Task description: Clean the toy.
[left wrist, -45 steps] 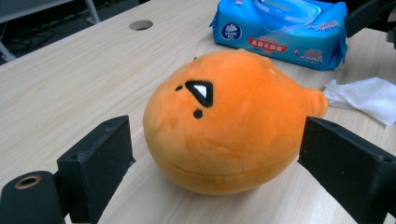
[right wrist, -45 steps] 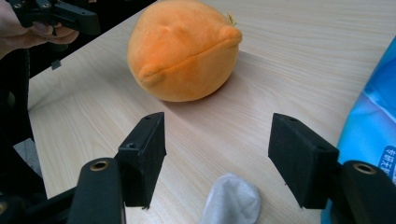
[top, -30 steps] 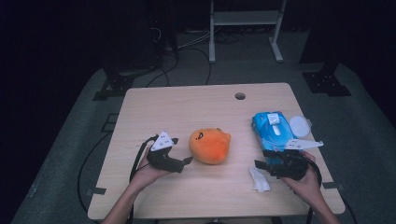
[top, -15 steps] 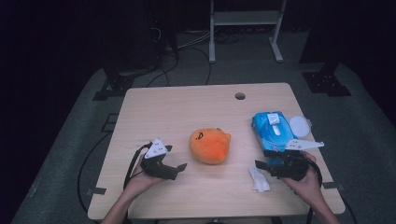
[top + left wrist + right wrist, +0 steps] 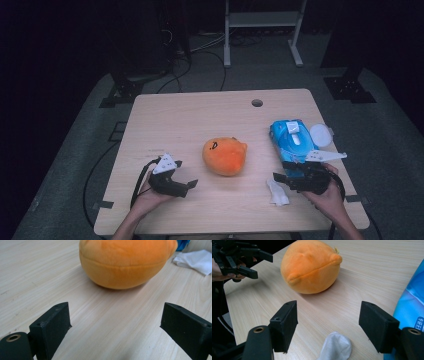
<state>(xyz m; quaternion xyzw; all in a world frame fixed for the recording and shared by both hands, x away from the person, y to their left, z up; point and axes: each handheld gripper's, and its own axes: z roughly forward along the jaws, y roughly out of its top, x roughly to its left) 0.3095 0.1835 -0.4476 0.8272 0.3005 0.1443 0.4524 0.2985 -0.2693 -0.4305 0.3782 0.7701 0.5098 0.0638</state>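
Note:
An orange plush toy [image 5: 225,156] lies in the middle of the wooden table [image 5: 200,115]. My left gripper [image 5: 189,184] rests low at its near left, open, jaws pointing right toward the toy with nothing between them. In the left gripper view the plush toy [image 5: 125,262] sits beyond the open left gripper [image 5: 115,325]. My right gripper [image 5: 276,178] is at the near right, open, pointing left. In the right gripper view a crumpled white tissue [image 5: 335,346] lies just under the open right gripper [image 5: 328,322], with the plush toy [image 5: 310,266] farther off.
A blue wipes pack [image 5: 292,140] lies behind the right gripper, and a round white lid [image 5: 320,135] sits beside it. The tissue [image 5: 277,192] rests near the front edge. A cable hole [image 5: 257,103] marks the table's far side. Dark floor surrounds the table.
My left gripper has drawn back toward the person and sunk lower, away from the plush toy. The right gripper, the toy, the pack and the tissue have stayed put.

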